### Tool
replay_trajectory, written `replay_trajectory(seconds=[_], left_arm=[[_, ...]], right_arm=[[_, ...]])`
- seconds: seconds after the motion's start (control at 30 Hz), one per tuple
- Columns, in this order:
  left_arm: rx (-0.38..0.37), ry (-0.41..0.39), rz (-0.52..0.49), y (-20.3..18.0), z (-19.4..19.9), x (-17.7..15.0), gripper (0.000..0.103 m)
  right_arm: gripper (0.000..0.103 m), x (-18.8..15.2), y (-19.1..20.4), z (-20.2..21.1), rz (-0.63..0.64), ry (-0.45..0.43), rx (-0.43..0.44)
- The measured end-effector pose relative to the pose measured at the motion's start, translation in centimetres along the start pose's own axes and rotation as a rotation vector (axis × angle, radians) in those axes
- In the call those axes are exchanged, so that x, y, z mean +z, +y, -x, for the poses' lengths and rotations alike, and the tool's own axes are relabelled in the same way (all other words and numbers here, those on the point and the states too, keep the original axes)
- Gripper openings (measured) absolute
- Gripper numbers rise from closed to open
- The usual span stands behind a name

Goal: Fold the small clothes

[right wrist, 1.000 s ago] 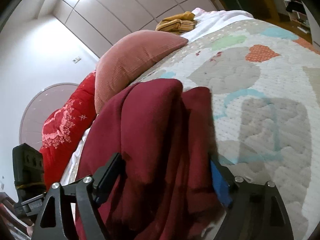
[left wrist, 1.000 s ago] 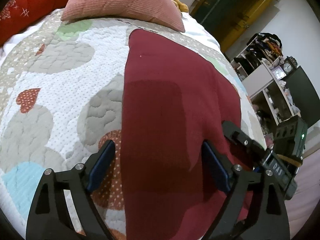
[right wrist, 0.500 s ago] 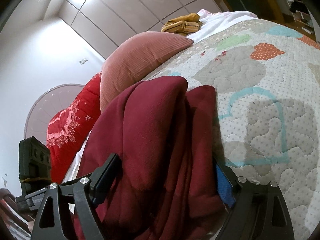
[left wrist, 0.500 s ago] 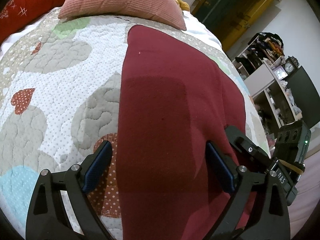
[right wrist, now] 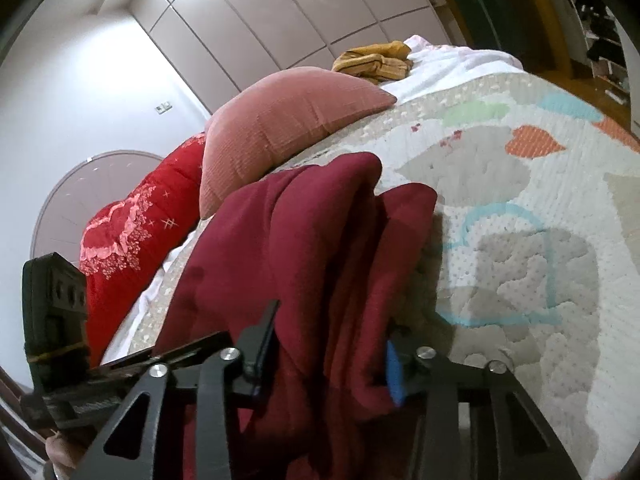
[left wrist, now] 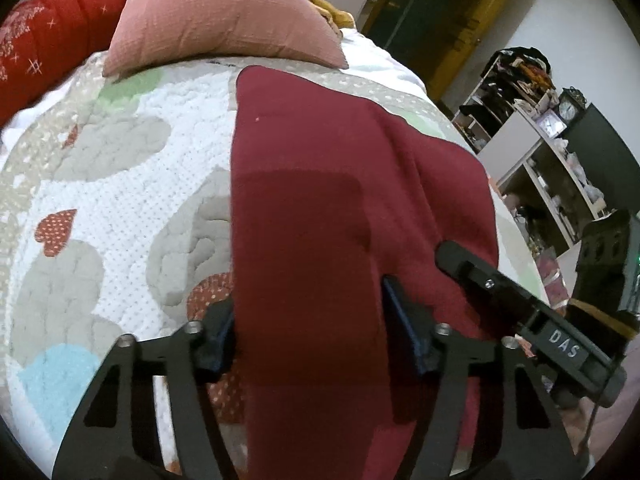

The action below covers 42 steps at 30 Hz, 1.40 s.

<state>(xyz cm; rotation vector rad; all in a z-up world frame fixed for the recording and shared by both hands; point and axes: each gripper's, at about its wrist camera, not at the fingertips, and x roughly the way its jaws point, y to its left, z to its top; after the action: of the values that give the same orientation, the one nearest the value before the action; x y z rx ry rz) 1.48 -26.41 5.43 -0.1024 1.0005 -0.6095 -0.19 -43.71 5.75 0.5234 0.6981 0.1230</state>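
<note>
A maroon garment (left wrist: 320,184) lies lengthwise on the heart-patterned quilt (left wrist: 120,184), smooth on its left side and creased on its right. My left gripper (left wrist: 312,328) straddles its near end. Its jaws are closing, the cloth lies flat between them, and the right fingertip (left wrist: 400,312) pushes up a crease. In the right wrist view the same garment (right wrist: 312,240) stands in bunched folds. My right gripper (right wrist: 326,360) is also closing, and its pads squeeze those folds together. Each gripper shows at the edge of the other's view.
A pink pillow (left wrist: 216,16) and a red quilted cushion (left wrist: 48,28) lie at the head of the bed, with a folded mustard garment (right wrist: 376,60) behind. Open shelves (left wrist: 540,140) stand beyond the bed's right edge. A wardrobe wall (right wrist: 280,20) rises behind.
Both grippers' jaws have drawn much closer together around the maroon cloth. In the right wrist view the folds are gathered narrower. A new crease runs up the garment's right side.
</note>
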Motion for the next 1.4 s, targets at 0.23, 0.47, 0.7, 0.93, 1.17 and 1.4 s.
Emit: replay_trajectory(seconds=[0.23,0.47,0.7,0.93,1.17,1.4], left_arm=[[-0.006,-0.001,0.010,0.8,6.8,-2.4,0.057],[0.048,0.029,0.039,1.7,12.8,-9.8,0.057],[0.103,0.040,0.021,2.4,12.7,-13.4,0.060],[0.198,-0.095,0.004,1.7,16.0,-12.7,0.060],[0.226,-0.029,-0.012,2.0,13.5,-13.2,0.060],[0.215,-0.033,-0.001,1.5,12.0,-13.2,0.069]], right_arm=[[0.040,-1.2,4.0,4.0,0.004,0.051,0.061],[0.040,-7.1,8.0,7.7,-0.001,0.134,0.141],[0.049,-11.6,6.4,8.3,-0.077,0.201,0.052],[0.049,-8.7,8.2,12.2,0.011,0.068,0.018],[0.016,-7.5,8.6,5.9,0.036,0.152,-0.021],[0.010,-8.1,8.0,4.0,0.170,0.148,-0.185]])
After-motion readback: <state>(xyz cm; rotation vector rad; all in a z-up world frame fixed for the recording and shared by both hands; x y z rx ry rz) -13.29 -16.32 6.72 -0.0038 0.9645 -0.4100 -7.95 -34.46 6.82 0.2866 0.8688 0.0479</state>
